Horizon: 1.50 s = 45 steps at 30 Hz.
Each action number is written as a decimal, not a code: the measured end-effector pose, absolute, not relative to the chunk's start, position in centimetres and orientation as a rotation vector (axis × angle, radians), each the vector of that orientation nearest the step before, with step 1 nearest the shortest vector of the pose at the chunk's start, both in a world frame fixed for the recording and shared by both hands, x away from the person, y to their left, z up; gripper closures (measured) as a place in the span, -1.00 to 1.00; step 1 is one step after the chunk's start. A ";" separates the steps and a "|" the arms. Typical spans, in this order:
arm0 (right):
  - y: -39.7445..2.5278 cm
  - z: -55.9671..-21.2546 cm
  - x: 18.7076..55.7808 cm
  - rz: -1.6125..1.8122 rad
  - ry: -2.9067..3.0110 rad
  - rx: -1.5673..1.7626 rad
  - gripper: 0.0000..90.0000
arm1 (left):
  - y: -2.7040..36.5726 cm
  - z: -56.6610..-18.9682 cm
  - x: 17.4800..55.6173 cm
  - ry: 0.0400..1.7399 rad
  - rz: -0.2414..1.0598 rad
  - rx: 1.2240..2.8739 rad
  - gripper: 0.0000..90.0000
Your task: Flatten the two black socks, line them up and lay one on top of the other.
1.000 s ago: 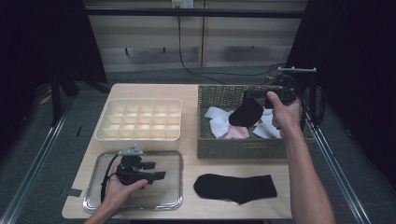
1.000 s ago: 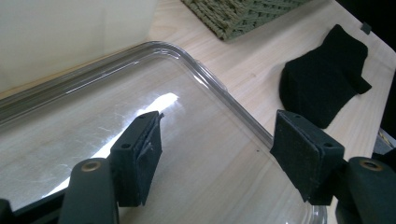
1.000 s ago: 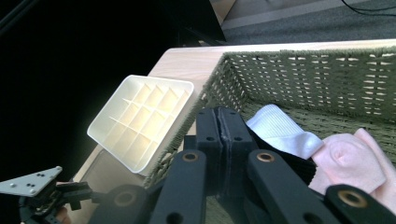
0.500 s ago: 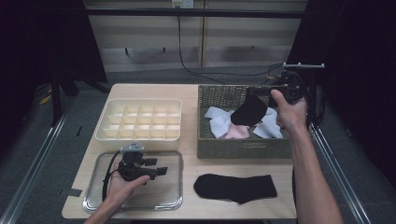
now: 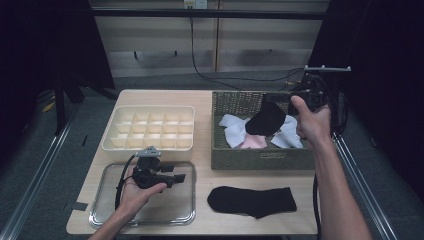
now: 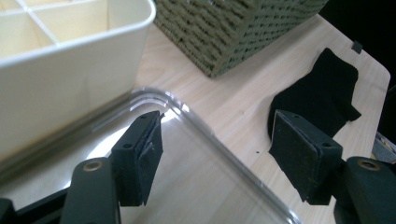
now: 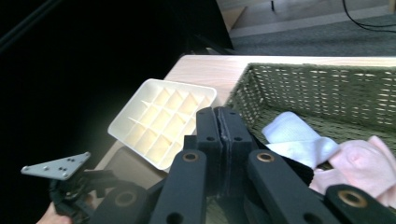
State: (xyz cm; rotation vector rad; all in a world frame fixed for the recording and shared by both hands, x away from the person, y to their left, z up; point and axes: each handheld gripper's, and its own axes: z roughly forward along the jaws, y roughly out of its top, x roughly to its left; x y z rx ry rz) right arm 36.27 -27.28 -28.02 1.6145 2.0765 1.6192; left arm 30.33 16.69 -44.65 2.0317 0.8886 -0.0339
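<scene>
Over the woven basket my right gripper holds a black sock that hangs from its shut jaws; in the right gripper view the pads press together with dark cloth below them. White socks and a pink one lie in the basket. A second black sock lies flat on the table in front of the basket. My left gripper rests over the clear tray, open, with nothing between its pads.
A cream divided organiser sits left of the basket, behind the tray. The table's right front corner lies just beyond the flat sock. Dark floor and cables surround the table.
My right gripper has lifted the black sock higher above the basket and drawn slightly right. The left gripper has stayed over the tray.
</scene>
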 end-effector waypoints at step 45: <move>-23.6 -30.2 27.2 1.801 2.216 1.392 0.95 | 8.0 -39.2 28.9 0.626 -0.136 1.950 -0.21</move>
